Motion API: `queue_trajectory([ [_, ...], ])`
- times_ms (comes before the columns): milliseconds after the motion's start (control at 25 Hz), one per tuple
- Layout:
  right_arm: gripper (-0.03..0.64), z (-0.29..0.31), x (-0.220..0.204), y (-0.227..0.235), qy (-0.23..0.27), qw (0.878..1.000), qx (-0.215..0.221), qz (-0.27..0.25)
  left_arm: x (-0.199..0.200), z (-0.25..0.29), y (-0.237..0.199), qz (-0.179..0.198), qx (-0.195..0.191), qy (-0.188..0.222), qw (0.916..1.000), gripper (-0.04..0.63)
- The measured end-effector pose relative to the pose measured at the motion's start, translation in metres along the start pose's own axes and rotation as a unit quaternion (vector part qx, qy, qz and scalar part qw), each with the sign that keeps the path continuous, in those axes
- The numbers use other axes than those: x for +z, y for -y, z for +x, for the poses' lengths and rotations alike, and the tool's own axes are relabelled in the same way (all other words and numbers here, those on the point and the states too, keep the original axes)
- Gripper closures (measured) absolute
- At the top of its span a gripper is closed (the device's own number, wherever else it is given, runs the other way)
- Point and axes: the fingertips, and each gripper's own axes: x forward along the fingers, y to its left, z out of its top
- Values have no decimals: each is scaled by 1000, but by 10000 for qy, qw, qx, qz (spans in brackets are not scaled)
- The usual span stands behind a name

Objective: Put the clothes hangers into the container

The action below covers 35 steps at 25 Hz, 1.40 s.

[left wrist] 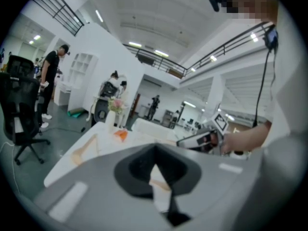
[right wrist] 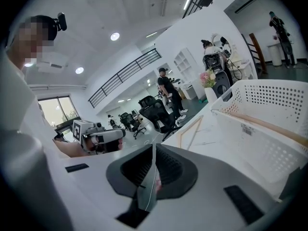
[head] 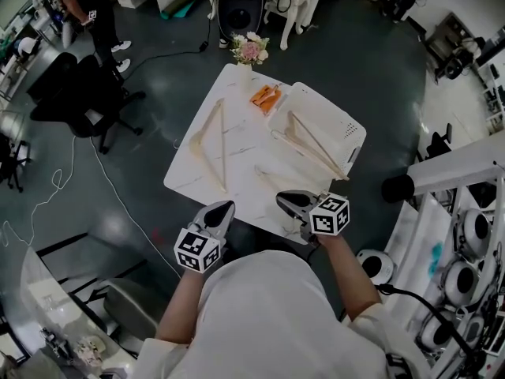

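Note:
A wooden hanger (head: 213, 142) lies flat on the left half of the white table (head: 245, 204); it also shows in the left gripper view (left wrist: 84, 148) and the right gripper view (right wrist: 190, 130). The white perforated container (head: 347, 133) stands on the table's right side with another wooden hanger (head: 312, 143) inside it, whose bar (right wrist: 275, 125) crosses behind the container's wall (right wrist: 269, 97). My left gripper (head: 226, 207) hovers at the near table edge, shut and empty. My right gripper (head: 282, 199) is beside it over the near edge, jaws shut with nothing between them.
A vase of pink flowers (head: 249, 50) and an orange object (head: 266, 97) sit at the table's far end. A black office chair (head: 87, 93) and a standing person (head: 93, 10) are at the far left. Cables trail on the floor, and white equipment (head: 465, 243) crowds the right.

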Motion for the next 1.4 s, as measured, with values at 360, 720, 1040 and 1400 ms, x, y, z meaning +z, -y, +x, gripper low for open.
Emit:
queue_trajectory([
  [360,595,-9,-19,-9,-55,9992,-387,-56,-10,-12,2,126,-135,-179,9997,594],
  [720,595,-46,-57,-3,-155,9936,-1112,-101,-37,-13,18,352,-731,-555,9952,594],
  [1040,594,-83,-98,25,-511,9892,-1352,-258,-53,17,55,304,-814,-726,9936,594],
  [1400,543,-109,-150,74,-1394,9838,-982,-554,-79,67,107,-47,-535,-840,9950,594],
])
